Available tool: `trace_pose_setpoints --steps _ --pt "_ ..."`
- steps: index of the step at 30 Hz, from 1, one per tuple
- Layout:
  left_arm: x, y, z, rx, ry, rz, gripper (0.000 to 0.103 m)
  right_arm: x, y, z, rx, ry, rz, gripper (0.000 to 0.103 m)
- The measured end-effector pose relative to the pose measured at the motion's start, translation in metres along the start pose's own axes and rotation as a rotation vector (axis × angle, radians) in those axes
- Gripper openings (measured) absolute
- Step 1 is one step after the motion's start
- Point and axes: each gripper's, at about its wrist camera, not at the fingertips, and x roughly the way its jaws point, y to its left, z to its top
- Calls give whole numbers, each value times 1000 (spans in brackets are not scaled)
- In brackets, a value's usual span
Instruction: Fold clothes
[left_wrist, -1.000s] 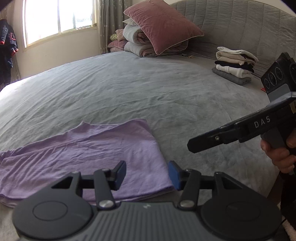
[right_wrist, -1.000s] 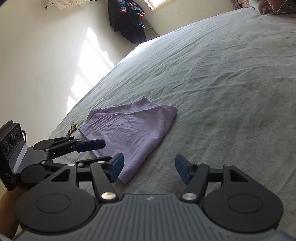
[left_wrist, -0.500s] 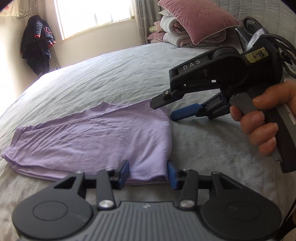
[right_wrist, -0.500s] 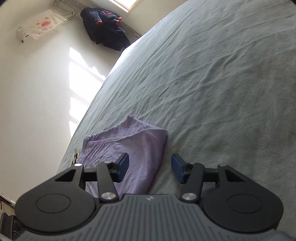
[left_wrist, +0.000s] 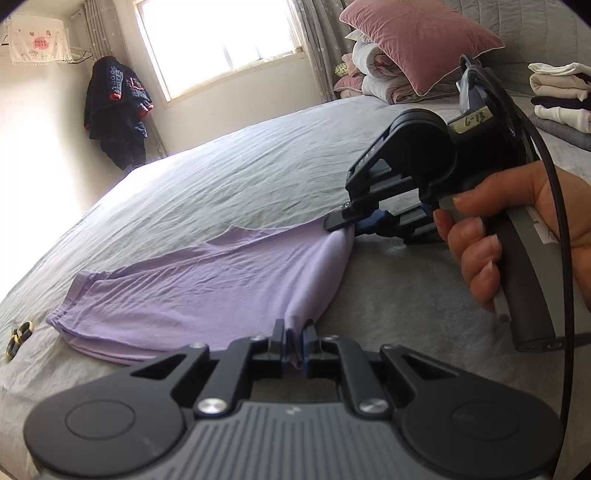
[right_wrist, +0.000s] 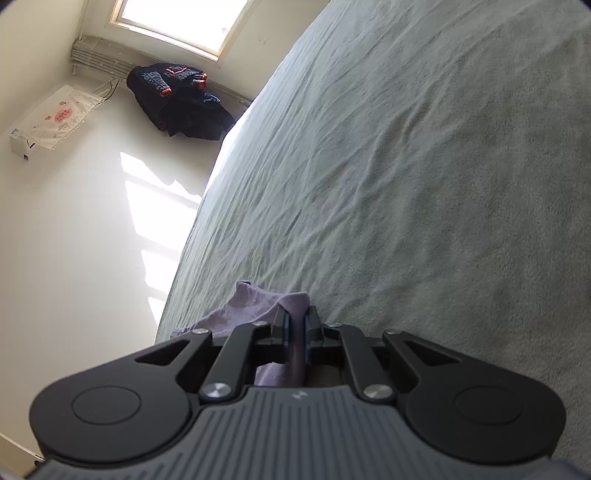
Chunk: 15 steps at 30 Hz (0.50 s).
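Left gripper (left_wrist: 294, 341) and right gripper (left_wrist: 341, 229), jaws just closed, each pinch a corner of the lilac garment's (left_wrist: 207, 291) right-hand edge. The garment lies flat on the grey bed (left_wrist: 258, 177), long axis running leftward from the grippers.

Loads of open bed (left_wrist: 258, 177) past the purple shirt (left_wrist: 207, 291), nothing lying on that gray sheet toward the window side. Clutter's all at the head end: pink pillow (left_wrist: 417, 40) on a bedding pile, plus the folded stack (left_wrist: 561, 96) on the right. Small yellow-black thing (left_wrist: 18, 332) sits near the shirt's left end.
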Motion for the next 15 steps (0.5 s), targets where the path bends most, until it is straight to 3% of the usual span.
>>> trace_pose_setpoints --steps 8,15 --pt "-15 -62 13 -5 7 -56 7 -40 -19 20 -16 -26 -75 7" --pt "-29 -112 23 -44 4 -156 7 -86 -37 33 -44 -59 -158 7"
